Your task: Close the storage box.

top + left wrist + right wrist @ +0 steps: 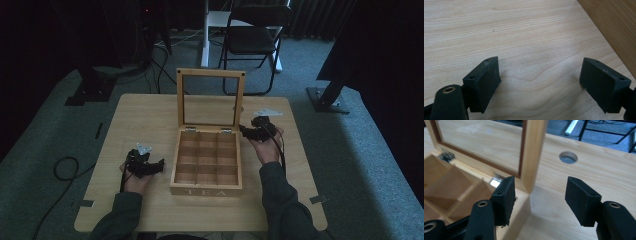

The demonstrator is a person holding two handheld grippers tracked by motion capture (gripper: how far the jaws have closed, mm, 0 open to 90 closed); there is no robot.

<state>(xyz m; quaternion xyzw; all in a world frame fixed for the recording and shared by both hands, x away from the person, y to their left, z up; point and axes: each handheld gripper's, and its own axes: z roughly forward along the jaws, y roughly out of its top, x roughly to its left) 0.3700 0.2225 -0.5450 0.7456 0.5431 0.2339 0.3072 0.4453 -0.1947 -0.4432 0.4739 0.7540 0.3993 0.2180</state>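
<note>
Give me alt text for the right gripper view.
The right claw hangs open with nothing between its jaws, at the back right corner of the open wooden tea box. The box's glass-paned lid stands upright; the table behind has a round hole.

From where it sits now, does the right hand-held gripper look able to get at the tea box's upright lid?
Probably yes. The right hand-held gripper is open at the box's back right corner, with the lid's right frame edge just ahead between its jaws. Nothing lies between them, and the table beside it is bare.
</note>
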